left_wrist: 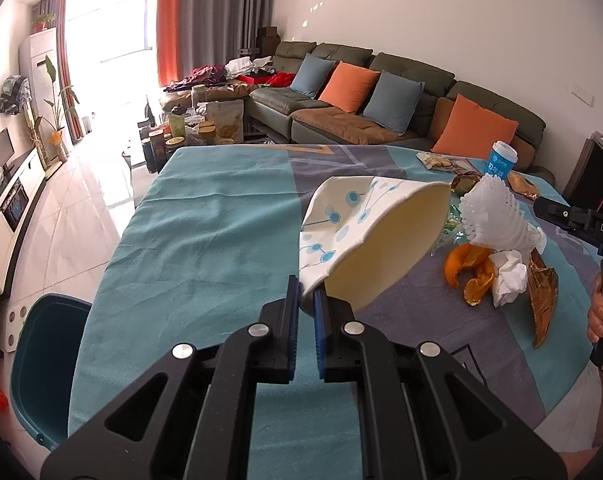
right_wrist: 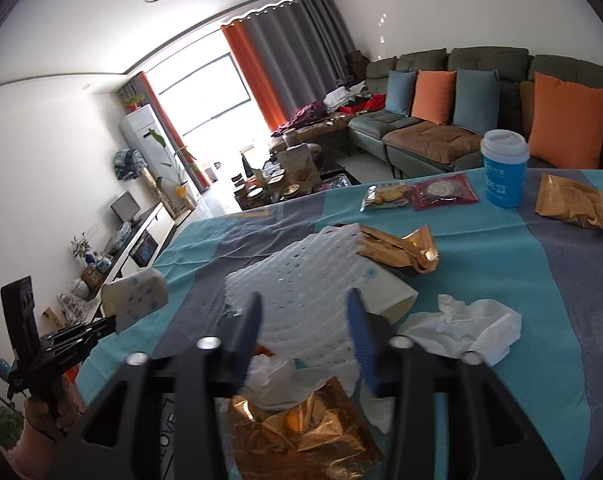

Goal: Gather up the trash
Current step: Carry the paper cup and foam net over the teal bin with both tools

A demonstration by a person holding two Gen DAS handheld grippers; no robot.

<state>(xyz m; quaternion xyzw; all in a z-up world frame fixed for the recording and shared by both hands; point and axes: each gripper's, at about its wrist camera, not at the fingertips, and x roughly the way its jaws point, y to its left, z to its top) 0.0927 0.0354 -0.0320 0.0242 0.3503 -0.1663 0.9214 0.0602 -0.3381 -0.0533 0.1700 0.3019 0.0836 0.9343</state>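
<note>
The left gripper (left_wrist: 306, 300) is clamped tight on the rim of a crushed paper cup (left_wrist: 365, 240), white with blue dots, and holds it lifted above the teal and grey tablecloth (left_wrist: 205, 220); the cup sticks out ahead of the fingertips and tips to the right, its cream inside facing the camera; down at the left of that view, beside the table's edge, stands a teal bin (left_wrist: 41, 360), well apart from the cup. In the right wrist view the right gripper (right_wrist: 305, 320) stands partly open, its fingers on either side of a white foam fruit net (right_wrist: 301, 280); the net lies between them, and whether the pads press on it I cannot tell from this view; in the left wrist view the same net stands off the right gripper's tip above the rubbish. Just under and before that gripper lies the heap of trash: a crumpled white tissue (right_wrist: 469, 328) to the right, a gold foil wrapper (right_wrist: 301, 436) below the fingers, another gold wrapper (right_wrist: 401, 248) beyond the net, and orange peel (left_wrist: 467, 272) seen from the left wrist; farther back on the cloth sit a biscuit packet (right_wrist: 385, 196), a red packet (right_wrist: 443, 190), a blue cup with a white lid (right_wrist: 503, 168) and a brown snack bag (right_wrist: 571, 200), all well apart from both grippers.
</note>
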